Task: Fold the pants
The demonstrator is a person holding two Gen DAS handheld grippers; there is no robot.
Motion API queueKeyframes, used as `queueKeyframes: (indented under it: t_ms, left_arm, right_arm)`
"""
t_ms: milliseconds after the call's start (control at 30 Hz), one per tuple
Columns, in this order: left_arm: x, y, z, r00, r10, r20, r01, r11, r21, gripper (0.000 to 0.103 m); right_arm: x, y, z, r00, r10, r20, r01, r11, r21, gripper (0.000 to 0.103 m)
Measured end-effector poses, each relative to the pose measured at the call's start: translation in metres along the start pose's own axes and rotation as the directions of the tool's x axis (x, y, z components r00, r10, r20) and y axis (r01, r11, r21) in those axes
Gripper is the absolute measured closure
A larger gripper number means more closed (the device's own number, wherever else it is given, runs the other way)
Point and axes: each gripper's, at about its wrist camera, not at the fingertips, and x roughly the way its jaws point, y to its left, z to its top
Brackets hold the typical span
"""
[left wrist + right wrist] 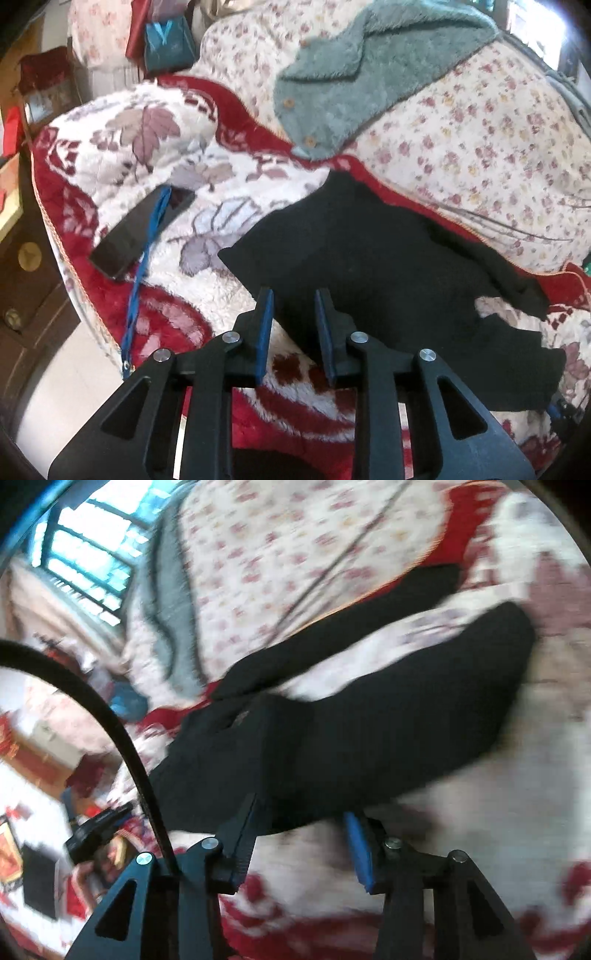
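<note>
The black pants (369, 251) lie spread on the bed, on the red-and-white fleece blanket (122, 147) that serves as landmark here. Seen from the left wrist, the cloth starts right at the fingertips of the left gripper (293, 295) and runs up and to the right from them, its long axis slanting across the blanket toward the floral quilt (461, 122) at the blanket's far edge. A corner of the pants points left, just above the left finger. The left fingers (265, 332) stand a narrow gap apart with nothing pinched — only blanket and the near hem show between them.

In the blurred right wrist view the pants (332, 753) lie directly ahead of the right gripper (306, 819); the garment's near edge reaches down between the fingers, and two dark legs fan away toward the upper right over the blanket. These fingers stand moderately wide and do not appear to press the cloth, though the blur leaves some doubt.

Both grippers sit at the near edge; the right looks nearer the bulk of the fabric, so the next pinch probably falls there first.

The pants look soft, matte and thick — rumpled, with legs apart, not yet folded tidily. A dark phone (144, 229) with a blue strap lies on the blanket well to the left of the pants.
</note>
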Motion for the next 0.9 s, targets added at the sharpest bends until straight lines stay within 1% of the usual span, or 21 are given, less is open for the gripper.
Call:
queueKeyframes:
  t_ms: [33,100,167,267,333,433,500,533,600,633,700,767,800,900]
  left_arm:
    - [-0.005,-0.004,0.000,1.000,-0.014,0.004,0.014,1.000,0.008,0.078]
    - [-0.012,-0.016,-0.001,0.998,-0.069,-0.007,0.069,0.997,0.029,0.065]
    - [-0.014,-0.032,-0.004,0.992,-0.121,-0.026,0.122,0.991,0.052,0.064]
    - [-0.014,-0.068,-0.011,0.985,-0.168,-0.048,0.173,0.978,0.114,0.064]
    - [-0.012,-0.092,-0.019,0.977,-0.198,-0.076,0.208,0.966,0.153,0.064]
    - [-0.005,-0.138,-0.037,0.958,-0.248,-0.144,0.275,0.936,0.220,0.064]
    - [-0.002,-0.173,-0.051,0.944,-0.276,-0.179,0.317,0.909,0.270,0.064]
    - [-0.001,-0.184,-0.056,0.940,-0.283,-0.189,0.328,0.901,0.284,0.064]
    - [0.004,-0.220,-0.067,0.921,-0.314,-0.232,0.376,0.871,0.316,0.064]
    - [0.005,-0.235,-0.072,0.912,-0.329,-0.246,0.398,0.856,0.330,0.064]
    - [0.005,-0.258,-0.079,0.901,-0.346,-0.261,0.422,0.837,0.349,0.064]
    - [0.008,-0.285,-0.086,0.890,-0.364,-0.274,0.448,0.811,0.377,0.064]
    - [0.012,-0.299,-0.090,0.888,-0.362,-0.284,0.452,0.801,0.392,0.064]
    - [0.026,-0.324,-0.096,0.879,-0.354,-0.320,0.465,0.786,0.407,0.064]
  right_arm:
    - [-0.008,-0.009,0.002,1.000,-0.021,0.014,0.021,1.000,0.020,0.060]
    - [-0.022,-0.028,0.008,0.997,-0.063,0.037,0.061,0.996,0.064,0.060]
    - [-0.031,-0.040,0.013,0.997,-0.063,0.042,0.058,0.994,0.097,0.060]
    - [-0.031,-0.059,0.027,0.997,-0.055,0.051,0.047,0.988,0.147,0.059]
    - [-0.027,-0.073,0.035,0.998,-0.025,0.053,0.016,0.985,0.174,0.059]
    - [-0.015,-0.084,0.049,0.999,0.020,0.028,-0.025,0.978,0.207,0.059]
    - [-0.012,-0.077,0.059,0.999,0.038,0.030,-0.043,0.983,0.180,0.059]
    - [-0.014,-0.073,0.064,0.998,0.051,0.039,-0.057,0.984,0.166,0.059]
    - [-0.012,-0.068,0.073,0.996,0.066,0.053,-0.073,0.987,0.143,0.058]
    - [-0.007,-0.066,0.080,0.997,0.062,0.050,-0.068,0.988,0.137,0.058]
    - [0.002,-0.067,0.088,0.998,0.054,0.040,-0.059,0.987,0.147,0.058]
    - [0.010,-0.068,0.095,0.997,0.069,0.035,-0.073,0.986,0.153,0.058]
    - [0.012,-0.068,0.096,0.997,0.074,0.035,-0.078,0.985,0.153,0.058]
    - [0.015,-0.068,0.101,0.993,0.106,0.045,-0.112,0.983,0.148,0.057]
